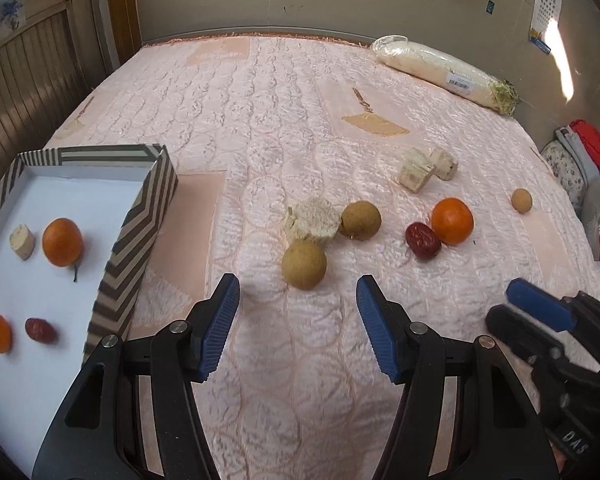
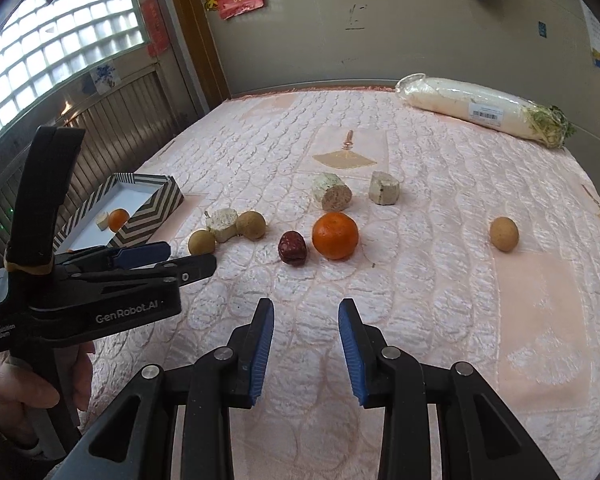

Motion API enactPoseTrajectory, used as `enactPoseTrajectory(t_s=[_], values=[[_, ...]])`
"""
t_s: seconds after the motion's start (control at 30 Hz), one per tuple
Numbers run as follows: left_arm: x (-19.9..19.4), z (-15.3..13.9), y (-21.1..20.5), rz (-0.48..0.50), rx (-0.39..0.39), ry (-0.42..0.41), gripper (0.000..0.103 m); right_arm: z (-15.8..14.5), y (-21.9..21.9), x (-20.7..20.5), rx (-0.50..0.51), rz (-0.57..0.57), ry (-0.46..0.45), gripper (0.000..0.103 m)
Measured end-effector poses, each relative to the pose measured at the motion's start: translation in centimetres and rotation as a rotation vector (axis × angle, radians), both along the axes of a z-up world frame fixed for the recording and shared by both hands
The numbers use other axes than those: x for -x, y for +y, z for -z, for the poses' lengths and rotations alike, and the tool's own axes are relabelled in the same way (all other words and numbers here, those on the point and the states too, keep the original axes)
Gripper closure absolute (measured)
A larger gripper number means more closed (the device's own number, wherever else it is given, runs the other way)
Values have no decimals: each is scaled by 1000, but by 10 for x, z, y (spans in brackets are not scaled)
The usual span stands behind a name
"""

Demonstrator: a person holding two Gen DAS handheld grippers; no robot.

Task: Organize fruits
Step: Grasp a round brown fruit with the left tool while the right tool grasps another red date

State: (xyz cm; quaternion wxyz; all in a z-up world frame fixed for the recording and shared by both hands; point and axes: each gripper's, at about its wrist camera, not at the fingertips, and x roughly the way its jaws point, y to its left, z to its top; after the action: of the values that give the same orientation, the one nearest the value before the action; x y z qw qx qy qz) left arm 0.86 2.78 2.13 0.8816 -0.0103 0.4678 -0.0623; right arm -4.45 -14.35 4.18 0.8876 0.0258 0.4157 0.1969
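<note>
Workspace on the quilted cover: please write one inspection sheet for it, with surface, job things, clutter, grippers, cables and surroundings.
Surface: pink quilted cover, wrinkled, dry.
Job's things: striped box at left holds two oranges, one red date and one pale chunk. Outside lie one orange, one red date, two brown round fruits beside a pale chunk, and one small tan fruit apart.
Clutter: two more pale chunks; wrapped white radish at the far edge.
Grippers: left gripper open, empty; right gripper open, empty.
Cables: nothing seen.
Surroundings: wall, glass-block window, bundled cloth at right.
</note>
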Motion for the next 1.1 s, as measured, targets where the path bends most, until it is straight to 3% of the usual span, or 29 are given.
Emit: enactPoseTrajectory(t_s=[0.23, 0.3, 0.33, 0.43, 0.9, 1.0, 1.1], values=[[-7, 2, 0, 6, 16, -16, 42, 11, 11, -17, 1, -42, 41, 71], [-8, 3, -2, 17, 14, -19, 58, 12, 13, -20, 4, -45, 43, 71], [-8, 3, -4, 23, 7, -18, 72, 12, 13, -21, 3, -46, 44, 71], [-7, 3, -5, 30, 6, -25, 80, 12, 17, -26, 5, -57, 40, 71], [3, -4, 4, 35, 48, -42, 80, 23, 43, -65, 66, -96, 26, 71], [6, -5, 6, 36, 60, -39, 80, 23, 48, -67, 115, -84, 12, 79], [12, -8, 6, 38, 57, -39, 80, 23, 47, -63, 110, -80, 5, 80]])
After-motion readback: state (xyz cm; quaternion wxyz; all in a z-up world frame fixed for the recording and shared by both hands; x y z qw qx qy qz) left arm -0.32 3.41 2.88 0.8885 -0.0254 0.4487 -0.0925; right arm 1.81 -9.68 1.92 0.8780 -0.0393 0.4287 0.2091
